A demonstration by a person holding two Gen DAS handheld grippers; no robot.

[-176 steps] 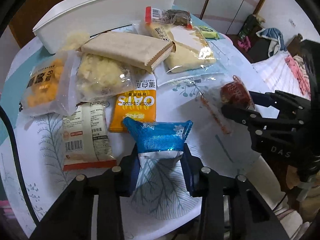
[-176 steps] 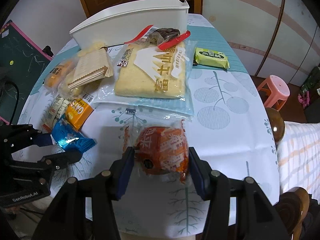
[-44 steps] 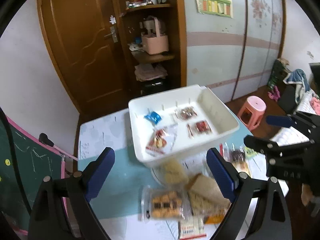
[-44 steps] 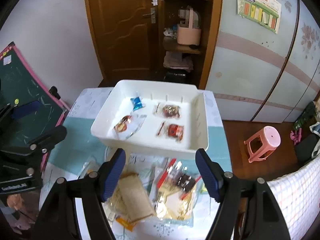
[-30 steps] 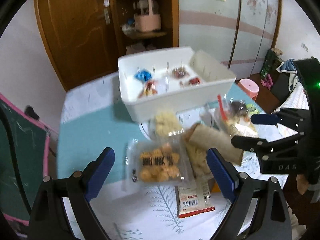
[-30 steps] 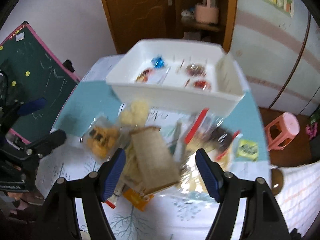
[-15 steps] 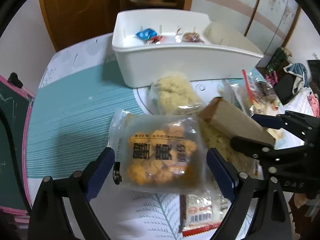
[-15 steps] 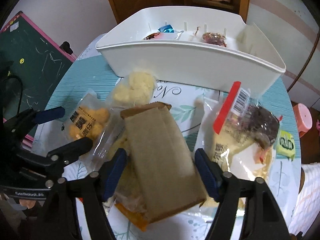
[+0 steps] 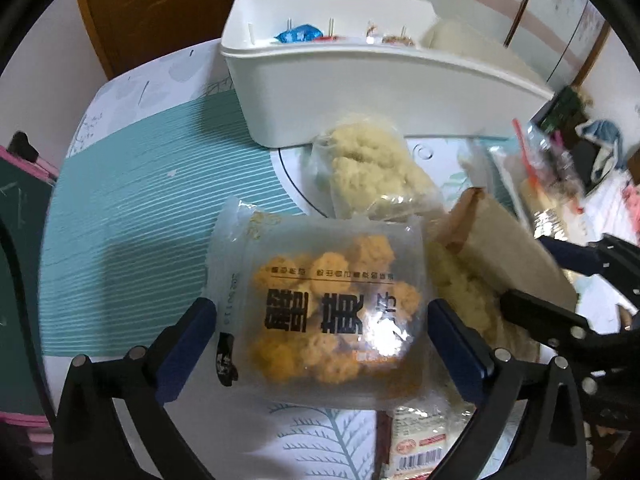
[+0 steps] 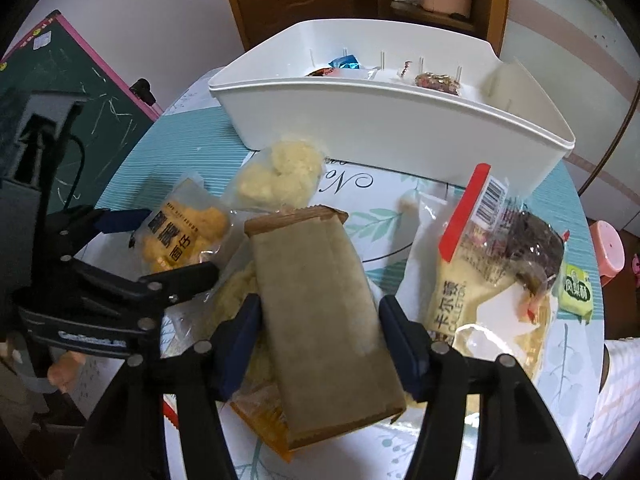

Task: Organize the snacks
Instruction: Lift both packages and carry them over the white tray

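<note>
1. Left gripper [image 9: 322, 344]: black angular arms, silver screws, blue fingers [image 9: 188, 344].
2. Right gripper [image 10: 320, 336]: the same black frame, round silver screw heads, blue pads [image 10: 400, 340].
3. White lettering marks the left gripper's black body in the right wrist view; too blurred to read.

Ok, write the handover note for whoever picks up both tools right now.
Left tool: jaws opening wide, straddling the clear bag of orange snacks; pads not pressing on it.
Right tool: jaws closing around the brown paper packet, which lies on top of the pile; firm grip not certain yet.
White bin stands behind the pile and already holds a few small snacks, including a blue packet.
Left on the table: the two pale snack bags, the red-striped cake bag, the green packet, an orange packet under the brown one.
Next, probably: close, lift, drop both into the bin.
</note>
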